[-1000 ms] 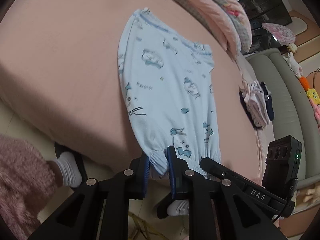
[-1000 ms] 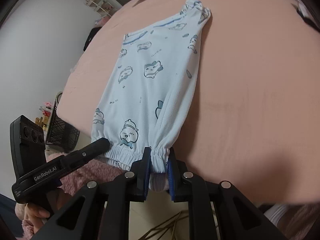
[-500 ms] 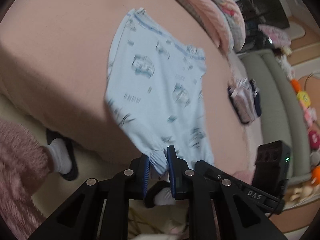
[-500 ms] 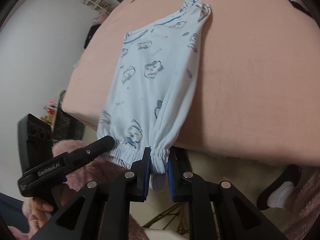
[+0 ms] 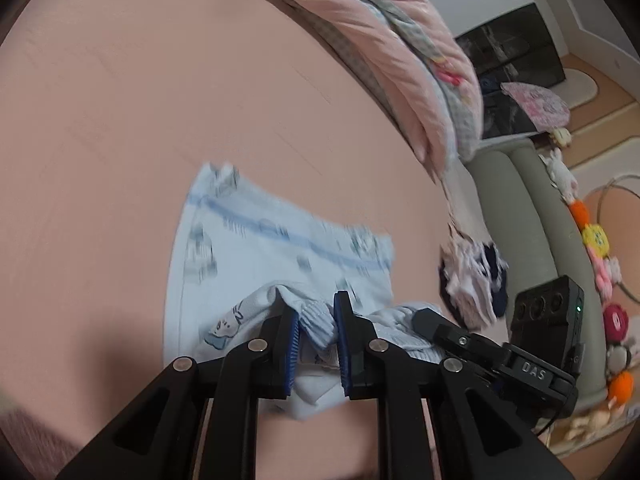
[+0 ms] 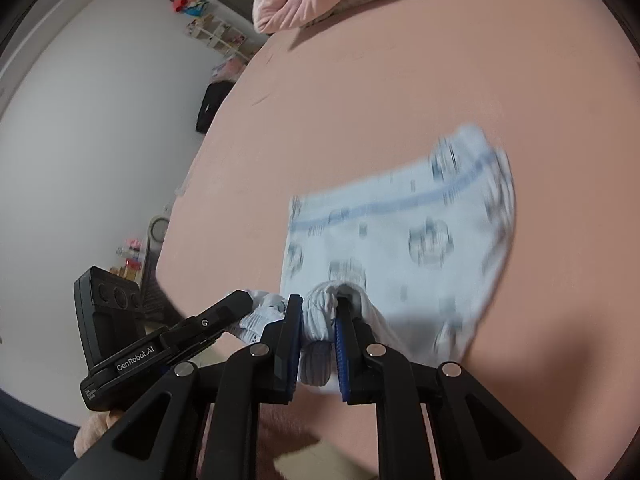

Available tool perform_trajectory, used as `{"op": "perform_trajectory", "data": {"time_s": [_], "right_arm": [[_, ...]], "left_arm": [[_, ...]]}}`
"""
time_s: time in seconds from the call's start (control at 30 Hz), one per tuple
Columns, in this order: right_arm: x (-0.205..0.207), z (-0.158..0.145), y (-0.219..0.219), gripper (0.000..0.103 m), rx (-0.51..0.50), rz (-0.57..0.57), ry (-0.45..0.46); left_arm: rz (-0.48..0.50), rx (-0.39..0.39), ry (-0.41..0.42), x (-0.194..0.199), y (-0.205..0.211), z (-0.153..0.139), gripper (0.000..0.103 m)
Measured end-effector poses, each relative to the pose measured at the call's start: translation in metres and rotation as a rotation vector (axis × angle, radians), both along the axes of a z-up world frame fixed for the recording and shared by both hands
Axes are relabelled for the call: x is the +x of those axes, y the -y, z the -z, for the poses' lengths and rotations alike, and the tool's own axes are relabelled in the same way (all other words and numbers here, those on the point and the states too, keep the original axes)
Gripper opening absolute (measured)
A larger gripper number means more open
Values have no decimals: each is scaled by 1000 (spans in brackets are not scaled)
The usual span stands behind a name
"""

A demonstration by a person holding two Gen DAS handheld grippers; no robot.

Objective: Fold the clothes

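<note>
Both tongs, left and right, clamping the pants' cuffs, moved up the bed.

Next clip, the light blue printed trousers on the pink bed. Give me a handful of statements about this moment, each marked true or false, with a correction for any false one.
1. The left tongs are clamped on a gathered cuff of the light blue trousers. True.
2. The right tongs are open and hold nothing. False: they are shut on the other gathered cuff.
3. The trousers lie flat at full length on the pink bed. False: the cuff end is lifted over the lower legs, toward the waistband.
4. A bunched pink quilt lies at the far side of the bed. True.
5. The trousers are plain white. False: they are light blue with printed cartoon figures.
</note>
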State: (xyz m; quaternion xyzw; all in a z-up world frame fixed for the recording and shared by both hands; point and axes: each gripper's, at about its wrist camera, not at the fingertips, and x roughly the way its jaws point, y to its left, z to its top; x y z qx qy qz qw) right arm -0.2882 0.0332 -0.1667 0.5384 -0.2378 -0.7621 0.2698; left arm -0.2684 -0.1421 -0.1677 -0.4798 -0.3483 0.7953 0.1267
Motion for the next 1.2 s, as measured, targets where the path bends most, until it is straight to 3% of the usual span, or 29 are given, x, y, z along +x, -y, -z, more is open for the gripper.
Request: {"op": "perform_trajectory", "data": {"time_s": [0.23, 0.3, 0.37, 0.43, 0.6, 0.63, 0.7, 0.8, 0.9, 0.93, 1.0, 1.07, 1.1, 1.13, 1.17, 1.2], "right_arm": [[-79, 43, 13, 17, 8, 41, 107], [-97, 62, 15, 20, 20, 38, 160], [-110, 73, 13, 20, -7, 36, 201], [-114, 73, 6, 25, -46, 28, 213], [-103, 35, -16, 51, -22, 46, 86], [-99, 26, -19, 51, -2, 50, 57], [-84, 13, -23, 51, 109, 70, -7], [-57, 12, -25, 54, 326, 115, -55], [-43, 38, -33, 58, 301, 130, 26], [-43, 50, -34, 58, 289, 133, 70], [-45, 69, -31, 60, 311, 130, 120], [-45, 73, -19, 62, 338, 110, 64], [-46, 71, -10, 55, 341, 83, 23], [-47, 71, -2, 45, 339, 53, 10], [-49, 72, 6, 28, 346, 35, 14], [-49, 72, 13, 24, 358, 21, 8]], "left_arm": [[-16, 20, 96, -68, 17, 44, 15], [-24, 92, 148, -81, 21, 61, 21], [-18, 190, 165, -91, 25, 68, 55], [-9, 211, 143, -94, 27, 64, 61], [-71, -84, -10, -70, 34, 23, 61], [-95, -165, -26, -65, 34, 18, 61], [-103, -304, 18, -59, 33, 21, 61], [-31, -318, 97, -47, 27, 38, 61], [17, -350, 133, -39, 19, 54, 60], [16, -373, 112, -38, 15, 54, 60], [32, -394, 78, -36, 6, 54, 60], [74, -382, 68, -38, 1, 55, 59], [78, -358, 65, -39, 1, 55, 53], [83, -332, 63, -40, 1, 55, 27], [86, -283, 72, -41, 2, 57, 12], [89, -259, 78, -42, 1, 58, 12]]}}
